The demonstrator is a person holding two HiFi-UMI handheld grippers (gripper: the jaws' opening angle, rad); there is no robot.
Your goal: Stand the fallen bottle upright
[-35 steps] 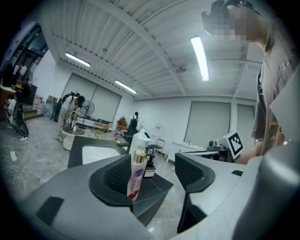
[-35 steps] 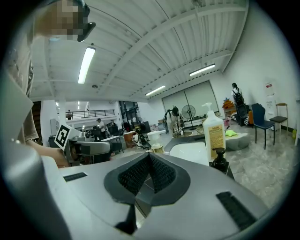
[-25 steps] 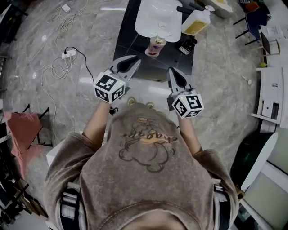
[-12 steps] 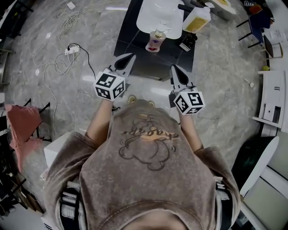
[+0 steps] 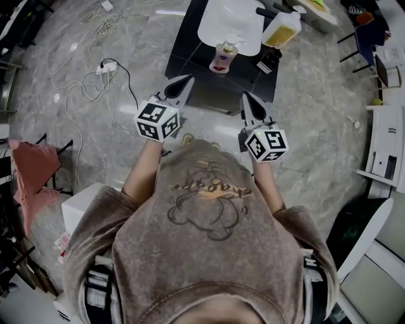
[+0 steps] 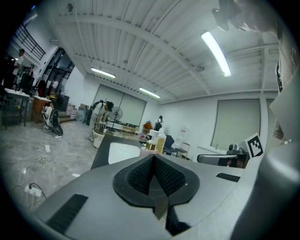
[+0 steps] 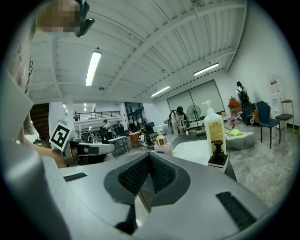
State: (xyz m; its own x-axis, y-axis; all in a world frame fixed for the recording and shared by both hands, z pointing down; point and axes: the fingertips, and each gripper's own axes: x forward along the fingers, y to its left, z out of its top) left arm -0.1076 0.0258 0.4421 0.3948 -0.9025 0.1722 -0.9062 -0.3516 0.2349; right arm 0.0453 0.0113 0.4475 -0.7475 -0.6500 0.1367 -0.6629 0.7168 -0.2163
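1. L gripper [image 5: 183, 81]: claw closed tight, nothing in it; held short of the black table [image 5: 190, 60].
2. Pink bottle [image 5: 223, 58]: upright on the table, at the near edge of the white tray [image 5: 231, 22]; no bottle seen lying down, so the job looks done; nothing obvious left.
3. R gripper [image 5: 247, 98]: claw closed too, empty; well apart from the bottles.
4. Yellow pump bottle [image 5: 281, 31]: upright at the table's right end; label print too small to read; no brand legible anywhere.

One left gripper [image 5: 184, 80], one right gripper [image 5: 246, 96], one worktop [image 5: 190, 54], one white tray [image 5: 231, 18], three bottles: pink bottle [image 5: 223, 58], yellowish bottle [image 5: 280, 31], small black bottle [image 5: 269, 60].
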